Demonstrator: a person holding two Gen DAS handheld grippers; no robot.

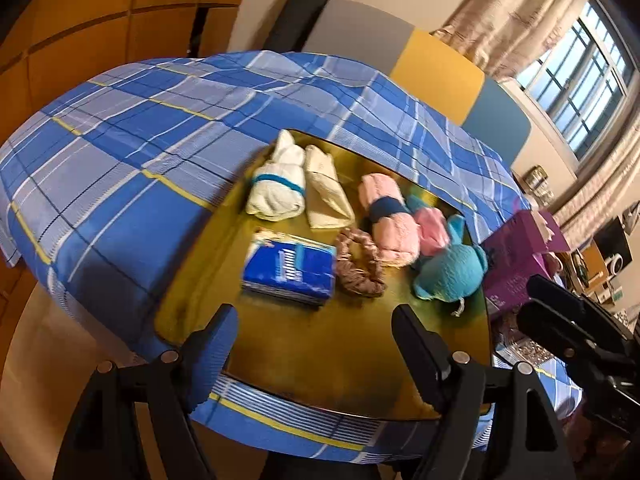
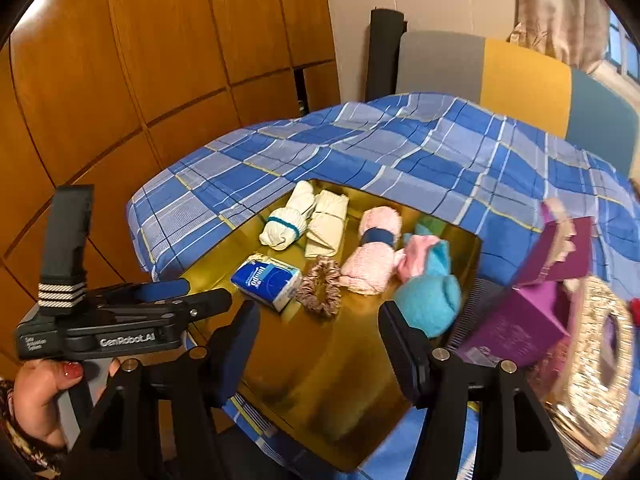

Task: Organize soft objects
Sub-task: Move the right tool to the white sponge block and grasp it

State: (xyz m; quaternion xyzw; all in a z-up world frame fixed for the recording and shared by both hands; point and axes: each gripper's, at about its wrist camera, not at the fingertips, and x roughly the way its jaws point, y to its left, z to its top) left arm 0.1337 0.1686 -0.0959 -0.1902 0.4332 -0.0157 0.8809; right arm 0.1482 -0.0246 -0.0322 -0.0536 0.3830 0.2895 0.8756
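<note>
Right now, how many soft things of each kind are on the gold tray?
Rolled towels: 3 (white, cream, pink)
Plush toys: 2 (blue, pink)
Tissue packs: 1
Scrunchies: 1
Total: 7

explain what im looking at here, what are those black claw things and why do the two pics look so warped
Those black claws are hand-held grippers: a person holds one in each hand, and a wide-angle camera on each looks forward along its jaws, which bends the picture. One picture comes from the left gripper, the other from the right gripper. Both stand open and hold nothing. The person's hand shows in the right view. On the shiny gold tray lie a white rolled towel with a blue band, a cream folded cloth, a pink rolled towel, a blue tissue pack, a brown scrunchie and a turquoise plush toy.
</note>
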